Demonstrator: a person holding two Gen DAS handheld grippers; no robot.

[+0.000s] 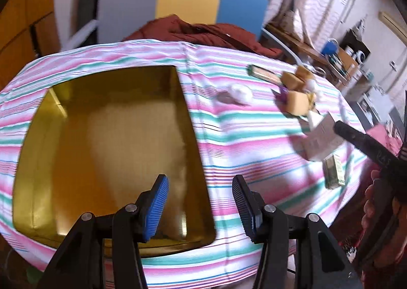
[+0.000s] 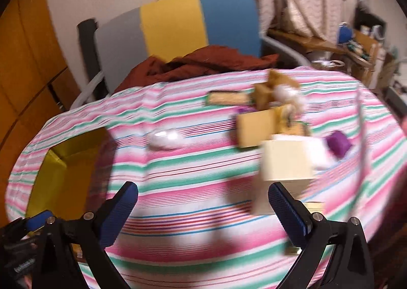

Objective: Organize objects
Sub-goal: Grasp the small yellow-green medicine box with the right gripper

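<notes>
The left gripper (image 1: pixel 201 197) hangs empty, jaws apart, over the gold tin (image 1: pixel 40 162); the right gripper (image 2: pixel 203 209) gapes empty before a cream box (image 2: pixel 287 162).

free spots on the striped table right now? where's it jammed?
Free: the empty gold tin tray, and the striped cloth between the tray and the white oval object, reaching the near edge. Crowded: the far right, where tan blocks, a cream box and a purple piece cluster.

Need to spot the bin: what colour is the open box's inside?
Shiny gold-yellow inside the open box, clearest in the left wrist view.
</notes>
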